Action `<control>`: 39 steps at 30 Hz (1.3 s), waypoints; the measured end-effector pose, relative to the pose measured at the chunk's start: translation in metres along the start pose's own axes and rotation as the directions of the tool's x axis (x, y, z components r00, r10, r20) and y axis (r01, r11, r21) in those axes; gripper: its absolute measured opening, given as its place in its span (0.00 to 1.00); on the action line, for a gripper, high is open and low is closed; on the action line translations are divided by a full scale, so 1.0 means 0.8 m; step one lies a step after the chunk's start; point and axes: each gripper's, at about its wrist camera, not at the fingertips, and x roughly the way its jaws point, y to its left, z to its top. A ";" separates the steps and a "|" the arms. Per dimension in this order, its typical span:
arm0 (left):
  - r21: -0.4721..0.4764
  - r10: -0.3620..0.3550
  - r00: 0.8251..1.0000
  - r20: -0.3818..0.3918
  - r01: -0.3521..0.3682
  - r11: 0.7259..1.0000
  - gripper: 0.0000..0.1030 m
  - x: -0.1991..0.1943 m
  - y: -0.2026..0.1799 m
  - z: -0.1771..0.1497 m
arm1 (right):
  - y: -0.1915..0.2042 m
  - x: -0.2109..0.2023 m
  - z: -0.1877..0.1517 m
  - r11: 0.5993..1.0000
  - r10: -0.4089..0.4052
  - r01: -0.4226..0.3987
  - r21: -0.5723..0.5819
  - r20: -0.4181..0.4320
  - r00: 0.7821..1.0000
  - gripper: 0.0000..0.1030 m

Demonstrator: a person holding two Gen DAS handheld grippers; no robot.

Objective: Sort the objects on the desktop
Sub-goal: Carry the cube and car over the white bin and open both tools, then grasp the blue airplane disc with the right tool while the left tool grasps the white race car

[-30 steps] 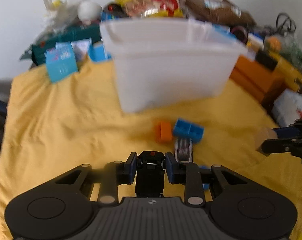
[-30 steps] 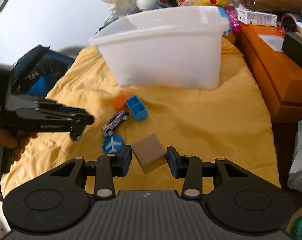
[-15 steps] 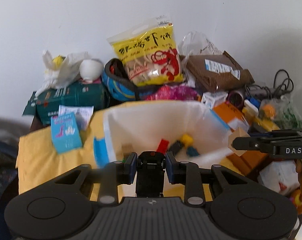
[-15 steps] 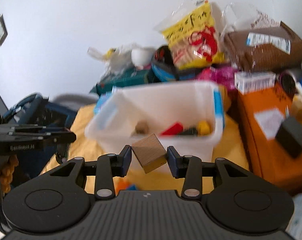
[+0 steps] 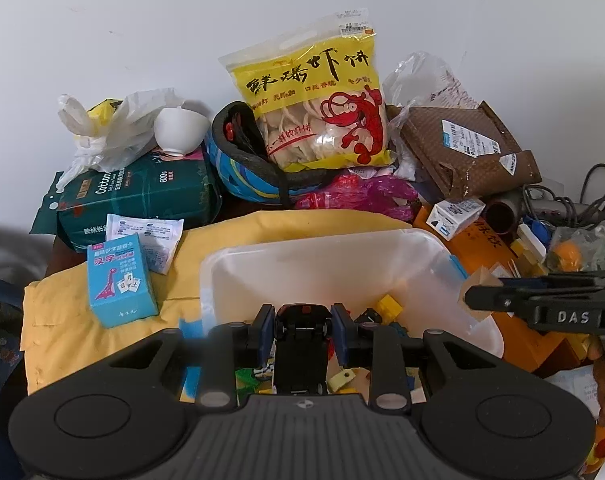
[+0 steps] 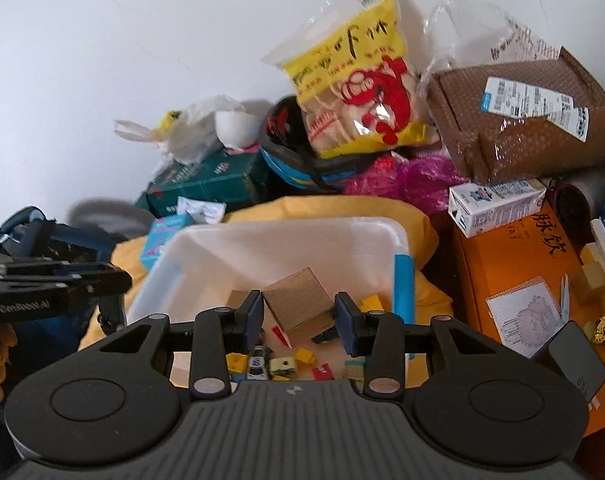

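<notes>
Grippers (image 5: 301, 330) (image 6: 298, 312) over white bin (image 5: 326, 252); yellow cloth (image 5: 62, 300), white wall (image 5: 182, 20).

The dark green tissue pack (image 5: 142, 196) bears the word "Cotton" running up its front, and "600g" further along the same face. The right tongs (image 5: 542, 304), seen from the left wrist view, carry the white letters "DAS" on their black side. The left tongs (image 6: 54, 284), seen from the right wrist view, carry the pale lettering "GenRobot.AI". The yellow snack bag (image 5: 318, 108) has large black Chinese characters above a red shrimp drawing. The orange box (image 6: 534, 264) has two black Chinese characters on its lid. The light blue card box (image 5: 118, 280) shows pink Chinese characters above a pink dinosaur. Shipping labels on the brown parcel (image 5: 466, 148) are too small to read.
</notes>
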 end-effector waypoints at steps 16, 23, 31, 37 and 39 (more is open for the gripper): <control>0.065 0.087 0.994 0.072 -0.092 0.994 0.66 -0.017 -0.007 -0.055 | 0.010 0.014 -0.010 0.996 -0.032 0.031 -0.089 -0.010 0.999 0.56; -0.003 0.080 0.997 0.000 -0.080 0.997 0.66 -0.043 0.010 -0.176 | 0.062 -0.009 -0.139 0.975 0.076 -0.093 -0.202 -0.090 0.993 0.56; -0.031 0.076 0.991 -0.112 -0.080 0.996 0.66 -0.030 0.020 -0.237 | 0.122 0.055 -0.260 0.953 0.079 -0.152 -0.263 -0.267 0.960 0.55; 0.006 0.025 0.989 -0.145 -0.024 1.000 0.66 -0.004 -0.004 -0.248 | 0.131 0.071 -0.267 0.944 0.055 -0.139 -0.300 -0.273 0.960 0.41; 0.023 0.011 0.986 -0.165 -0.007 1.000 0.66 0.014 -0.015 -0.250 | 0.122 0.057 -0.264 0.945 0.071 -0.147 -0.291 -0.256 0.964 0.40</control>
